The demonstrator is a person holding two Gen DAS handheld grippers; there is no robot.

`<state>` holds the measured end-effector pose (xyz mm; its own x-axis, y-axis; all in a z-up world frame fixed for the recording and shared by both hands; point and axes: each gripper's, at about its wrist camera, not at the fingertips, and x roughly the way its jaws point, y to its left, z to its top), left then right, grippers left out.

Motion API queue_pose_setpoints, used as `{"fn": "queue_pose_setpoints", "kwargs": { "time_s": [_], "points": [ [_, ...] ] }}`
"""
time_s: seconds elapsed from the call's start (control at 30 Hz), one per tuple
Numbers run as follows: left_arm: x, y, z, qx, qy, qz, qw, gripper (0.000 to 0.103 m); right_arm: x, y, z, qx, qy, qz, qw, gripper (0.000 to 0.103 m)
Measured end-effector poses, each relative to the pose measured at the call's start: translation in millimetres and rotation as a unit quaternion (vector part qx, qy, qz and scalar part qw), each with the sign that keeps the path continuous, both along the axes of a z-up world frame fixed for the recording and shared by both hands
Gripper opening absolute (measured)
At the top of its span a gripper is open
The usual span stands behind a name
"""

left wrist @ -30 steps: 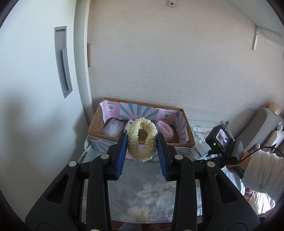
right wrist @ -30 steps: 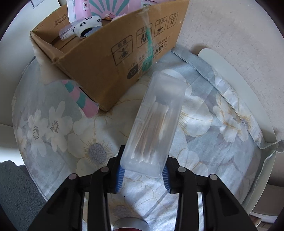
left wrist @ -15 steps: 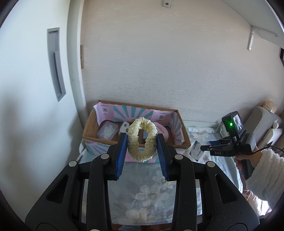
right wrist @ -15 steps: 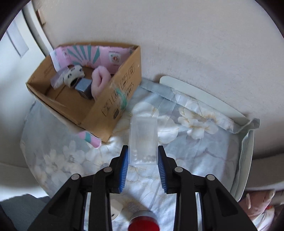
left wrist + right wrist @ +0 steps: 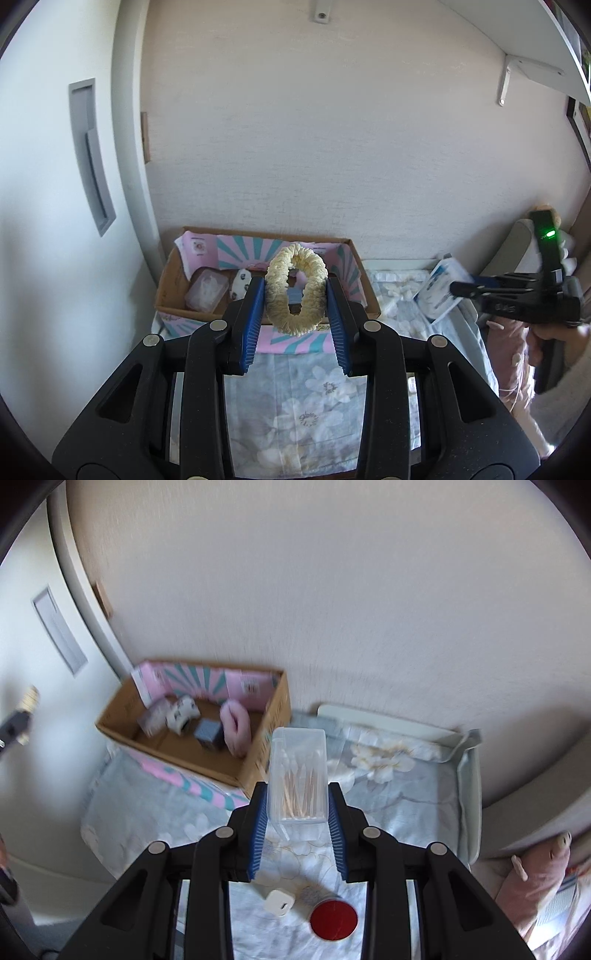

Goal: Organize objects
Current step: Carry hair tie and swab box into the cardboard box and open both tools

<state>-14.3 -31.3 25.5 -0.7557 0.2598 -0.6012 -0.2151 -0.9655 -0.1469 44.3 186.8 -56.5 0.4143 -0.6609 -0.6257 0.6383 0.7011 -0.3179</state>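
Left wrist view: the left tongs (image 5: 295, 295) are squeezing a cream scrunchie (image 5: 296, 288) at frame centre, in front of the cardboard box (image 5: 170, 284). Right wrist view: the right tongs (image 5: 297, 805) are clamping a clear box of cotton swabs (image 5: 297, 775) at centre, over the floral cloth (image 5: 399, 805).
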Motion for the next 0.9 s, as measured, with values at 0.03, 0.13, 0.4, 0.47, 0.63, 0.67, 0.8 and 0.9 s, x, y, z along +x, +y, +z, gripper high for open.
{"fn": "queue_pose_setpoints", "kwargs": {
  "time_s": [0.03, 0.13, 0.4, 0.47, 0.63, 0.67, 0.8, 0.9],
  "points": [
    [-1, 2, 1, -0.001, 0.0, -0.004, 1.0, 0.03, -2, 8, 4, -0.004, -0.008, -0.005, 1.0, 0.029],
    [-2, 6, 5, -0.008, 0.002, -0.014, 0.9999, 0.03, -8, 33, 14, -0.025, -0.03, -0.019, 0.999, 0.029],
    [-10, 4, -3, -0.012, -0.011, -0.029, 0.9995, 0.03, -16, 89, 26, -0.085, -0.039, -0.052, 0.994, 0.029],
    [-14, 4, -7, -0.01, -0.019, -0.032, 0.9993, 0.03, -14, 93, 25, -0.081, -0.041, -0.05, 0.995, 0.029],
    [-22, -3, -12, -0.008, -0.024, -0.036, 0.999, 0.03, -3, 93, 19, -0.075, -0.034, -0.046, 0.996, 0.029],
    [-22, -3, -12, -0.009, -0.024, -0.036, 0.999, 0.03, -2, 93, 18, -0.074, -0.032, -0.045, 0.996, 0.029],
    [-25, -9, -10, -0.01, -0.027, -0.036, 0.9989, 0.03, 10, 93, 17, -0.07, -0.024, -0.042, 0.996, 0.029],
    [-34, -16, -7, -0.012, -0.029, -0.031, 0.999, 0.03, 20, 92, 21, -0.072, -0.02, -0.039, 0.996, 0.029]
  ]
}}
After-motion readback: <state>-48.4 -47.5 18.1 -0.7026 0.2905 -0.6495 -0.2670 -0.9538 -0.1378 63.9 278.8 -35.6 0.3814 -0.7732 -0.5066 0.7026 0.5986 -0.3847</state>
